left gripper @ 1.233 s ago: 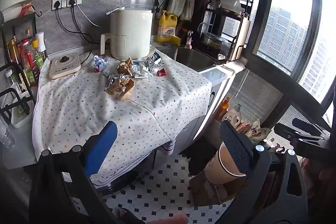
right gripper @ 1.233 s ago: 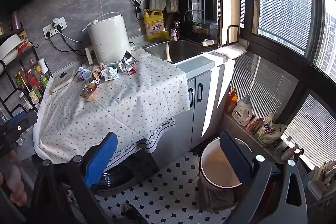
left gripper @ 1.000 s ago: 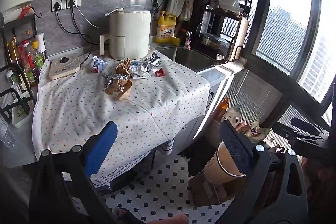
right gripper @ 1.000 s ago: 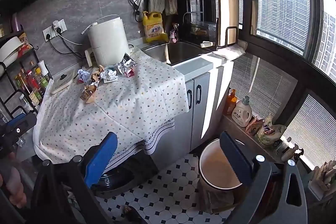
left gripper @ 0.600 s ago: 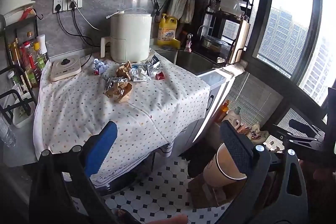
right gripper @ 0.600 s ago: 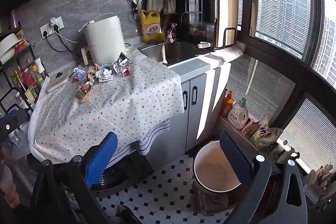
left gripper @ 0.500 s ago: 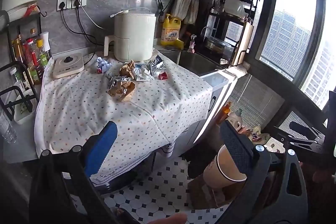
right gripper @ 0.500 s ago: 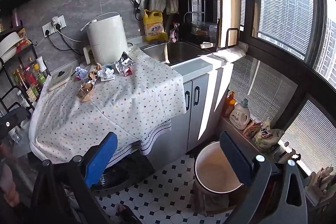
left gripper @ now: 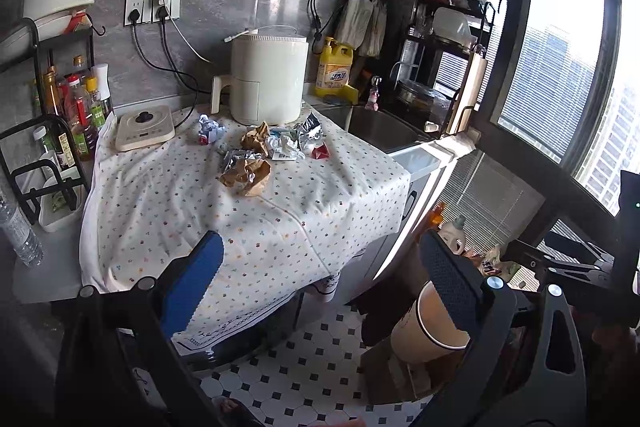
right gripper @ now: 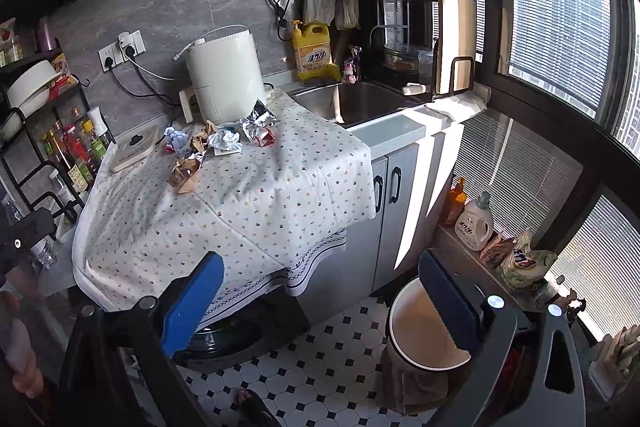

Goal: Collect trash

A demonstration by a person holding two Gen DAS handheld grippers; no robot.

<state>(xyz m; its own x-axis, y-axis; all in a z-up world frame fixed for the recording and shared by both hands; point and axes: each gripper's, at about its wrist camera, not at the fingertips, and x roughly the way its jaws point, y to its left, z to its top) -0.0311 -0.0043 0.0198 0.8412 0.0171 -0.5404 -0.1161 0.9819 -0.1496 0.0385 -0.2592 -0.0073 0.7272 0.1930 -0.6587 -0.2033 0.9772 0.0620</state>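
Note:
Crumpled trash lies in a heap on the flowered tablecloth (left gripper: 240, 227): a brown paper bag (left gripper: 246, 174) (right gripper: 185, 173), silver foil wrappers (left gripper: 308, 131) (right gripper: 256, 121), white paper (left gripper: 282, 147) (right gripper: 225, 141), a blue-white wad (left gripper: 209, 131) (right gripper: 175, 139) and a red scrap (left gripper: 321, 152) (right gripper: 266, 138). A tan open bin (left gripper: 424, 327) (right gripper: 424, 335) stands on the tiled floor at lower right. My left gripper (left gripper: 320, 275) and right gripper (right gripper: 320, 291) both hang open and empty, well short of the heap.
A white air fryer (left gripper: 269, 79) (right gripper: 222, 77) stands behind the heap, a cream kitchen scale (left gripper: 145, 127) to its left. Bottle rack (left gripper: 60, 131) at far left, sink (right gripper: 360, 103) and yellow detergent jug (right gripper: 314, 53) to the right. Cabinet doors (right gripper: 390, 207) below.
Both views drifted slightly; the table and heap shifted a little in frame. Nothing was picked up and both grippers stayed open.

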